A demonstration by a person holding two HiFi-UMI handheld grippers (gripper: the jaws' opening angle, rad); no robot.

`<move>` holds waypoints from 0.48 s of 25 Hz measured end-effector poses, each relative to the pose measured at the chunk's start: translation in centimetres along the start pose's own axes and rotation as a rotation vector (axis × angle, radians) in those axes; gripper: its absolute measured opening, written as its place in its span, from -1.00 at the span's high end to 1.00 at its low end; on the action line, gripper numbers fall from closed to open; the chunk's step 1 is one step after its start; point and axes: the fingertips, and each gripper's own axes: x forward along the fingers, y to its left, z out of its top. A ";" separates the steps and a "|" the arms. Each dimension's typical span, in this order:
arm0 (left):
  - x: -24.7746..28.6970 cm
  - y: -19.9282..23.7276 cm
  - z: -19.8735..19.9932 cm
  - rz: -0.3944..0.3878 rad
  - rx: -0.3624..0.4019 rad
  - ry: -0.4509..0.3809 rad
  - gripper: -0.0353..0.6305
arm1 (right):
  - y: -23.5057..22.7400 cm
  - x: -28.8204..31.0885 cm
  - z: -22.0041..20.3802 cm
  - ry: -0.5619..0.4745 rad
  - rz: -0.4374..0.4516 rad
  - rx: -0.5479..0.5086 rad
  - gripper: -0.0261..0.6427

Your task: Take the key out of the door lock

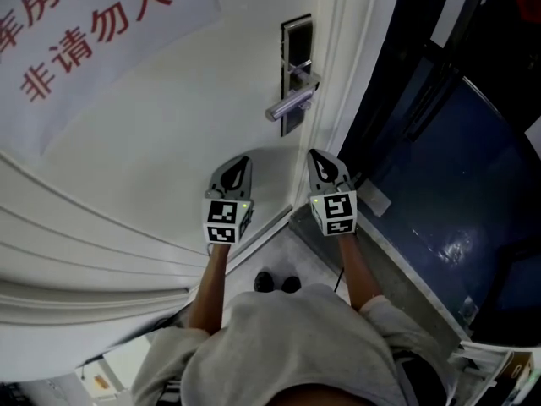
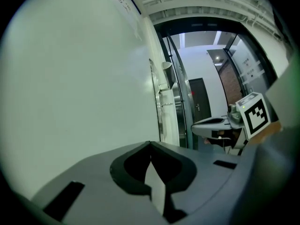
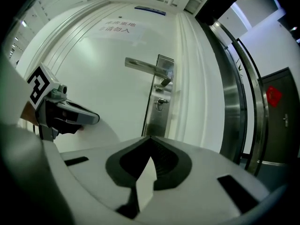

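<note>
The head view looked steeply down from above the person onto the white painted door (image 1: 194,108), its silver metal lock plate (image 1: 297,36), the left gripper (image 1: 243,161) and the right gripper (image 1: 318,154). The left gripper view ran level along the door, near it. The right gripper view faced the same lock plate (image 3: 154,121) closely. Each caught the other gripper.
</note>
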 end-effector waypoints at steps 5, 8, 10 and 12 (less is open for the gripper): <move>-0.1 0.0 0.3 -0.007 -0.002 -0.010 0.84 | -0.2 0.4 1.4 -0.009 -0.007 -0.138 0.85; 0.1 -0.2 0.5 -0.016 -0.002 -0.016 0.84 | -0.9 0.8 2.8 -0.018 -0.022 -0.290 0.85; 0.2 -0.3 0.6 -0.020 0.000 -0.018 0.84 | -1.2 1.0 3.8 -0.018 -0.029 -0.416 0.85; 0.3 -0.4 0.7 -0.023 0.000 -0.019 0.84 | -1.3 1.3 4.6 -0.010 -0.032 -0.553 0.85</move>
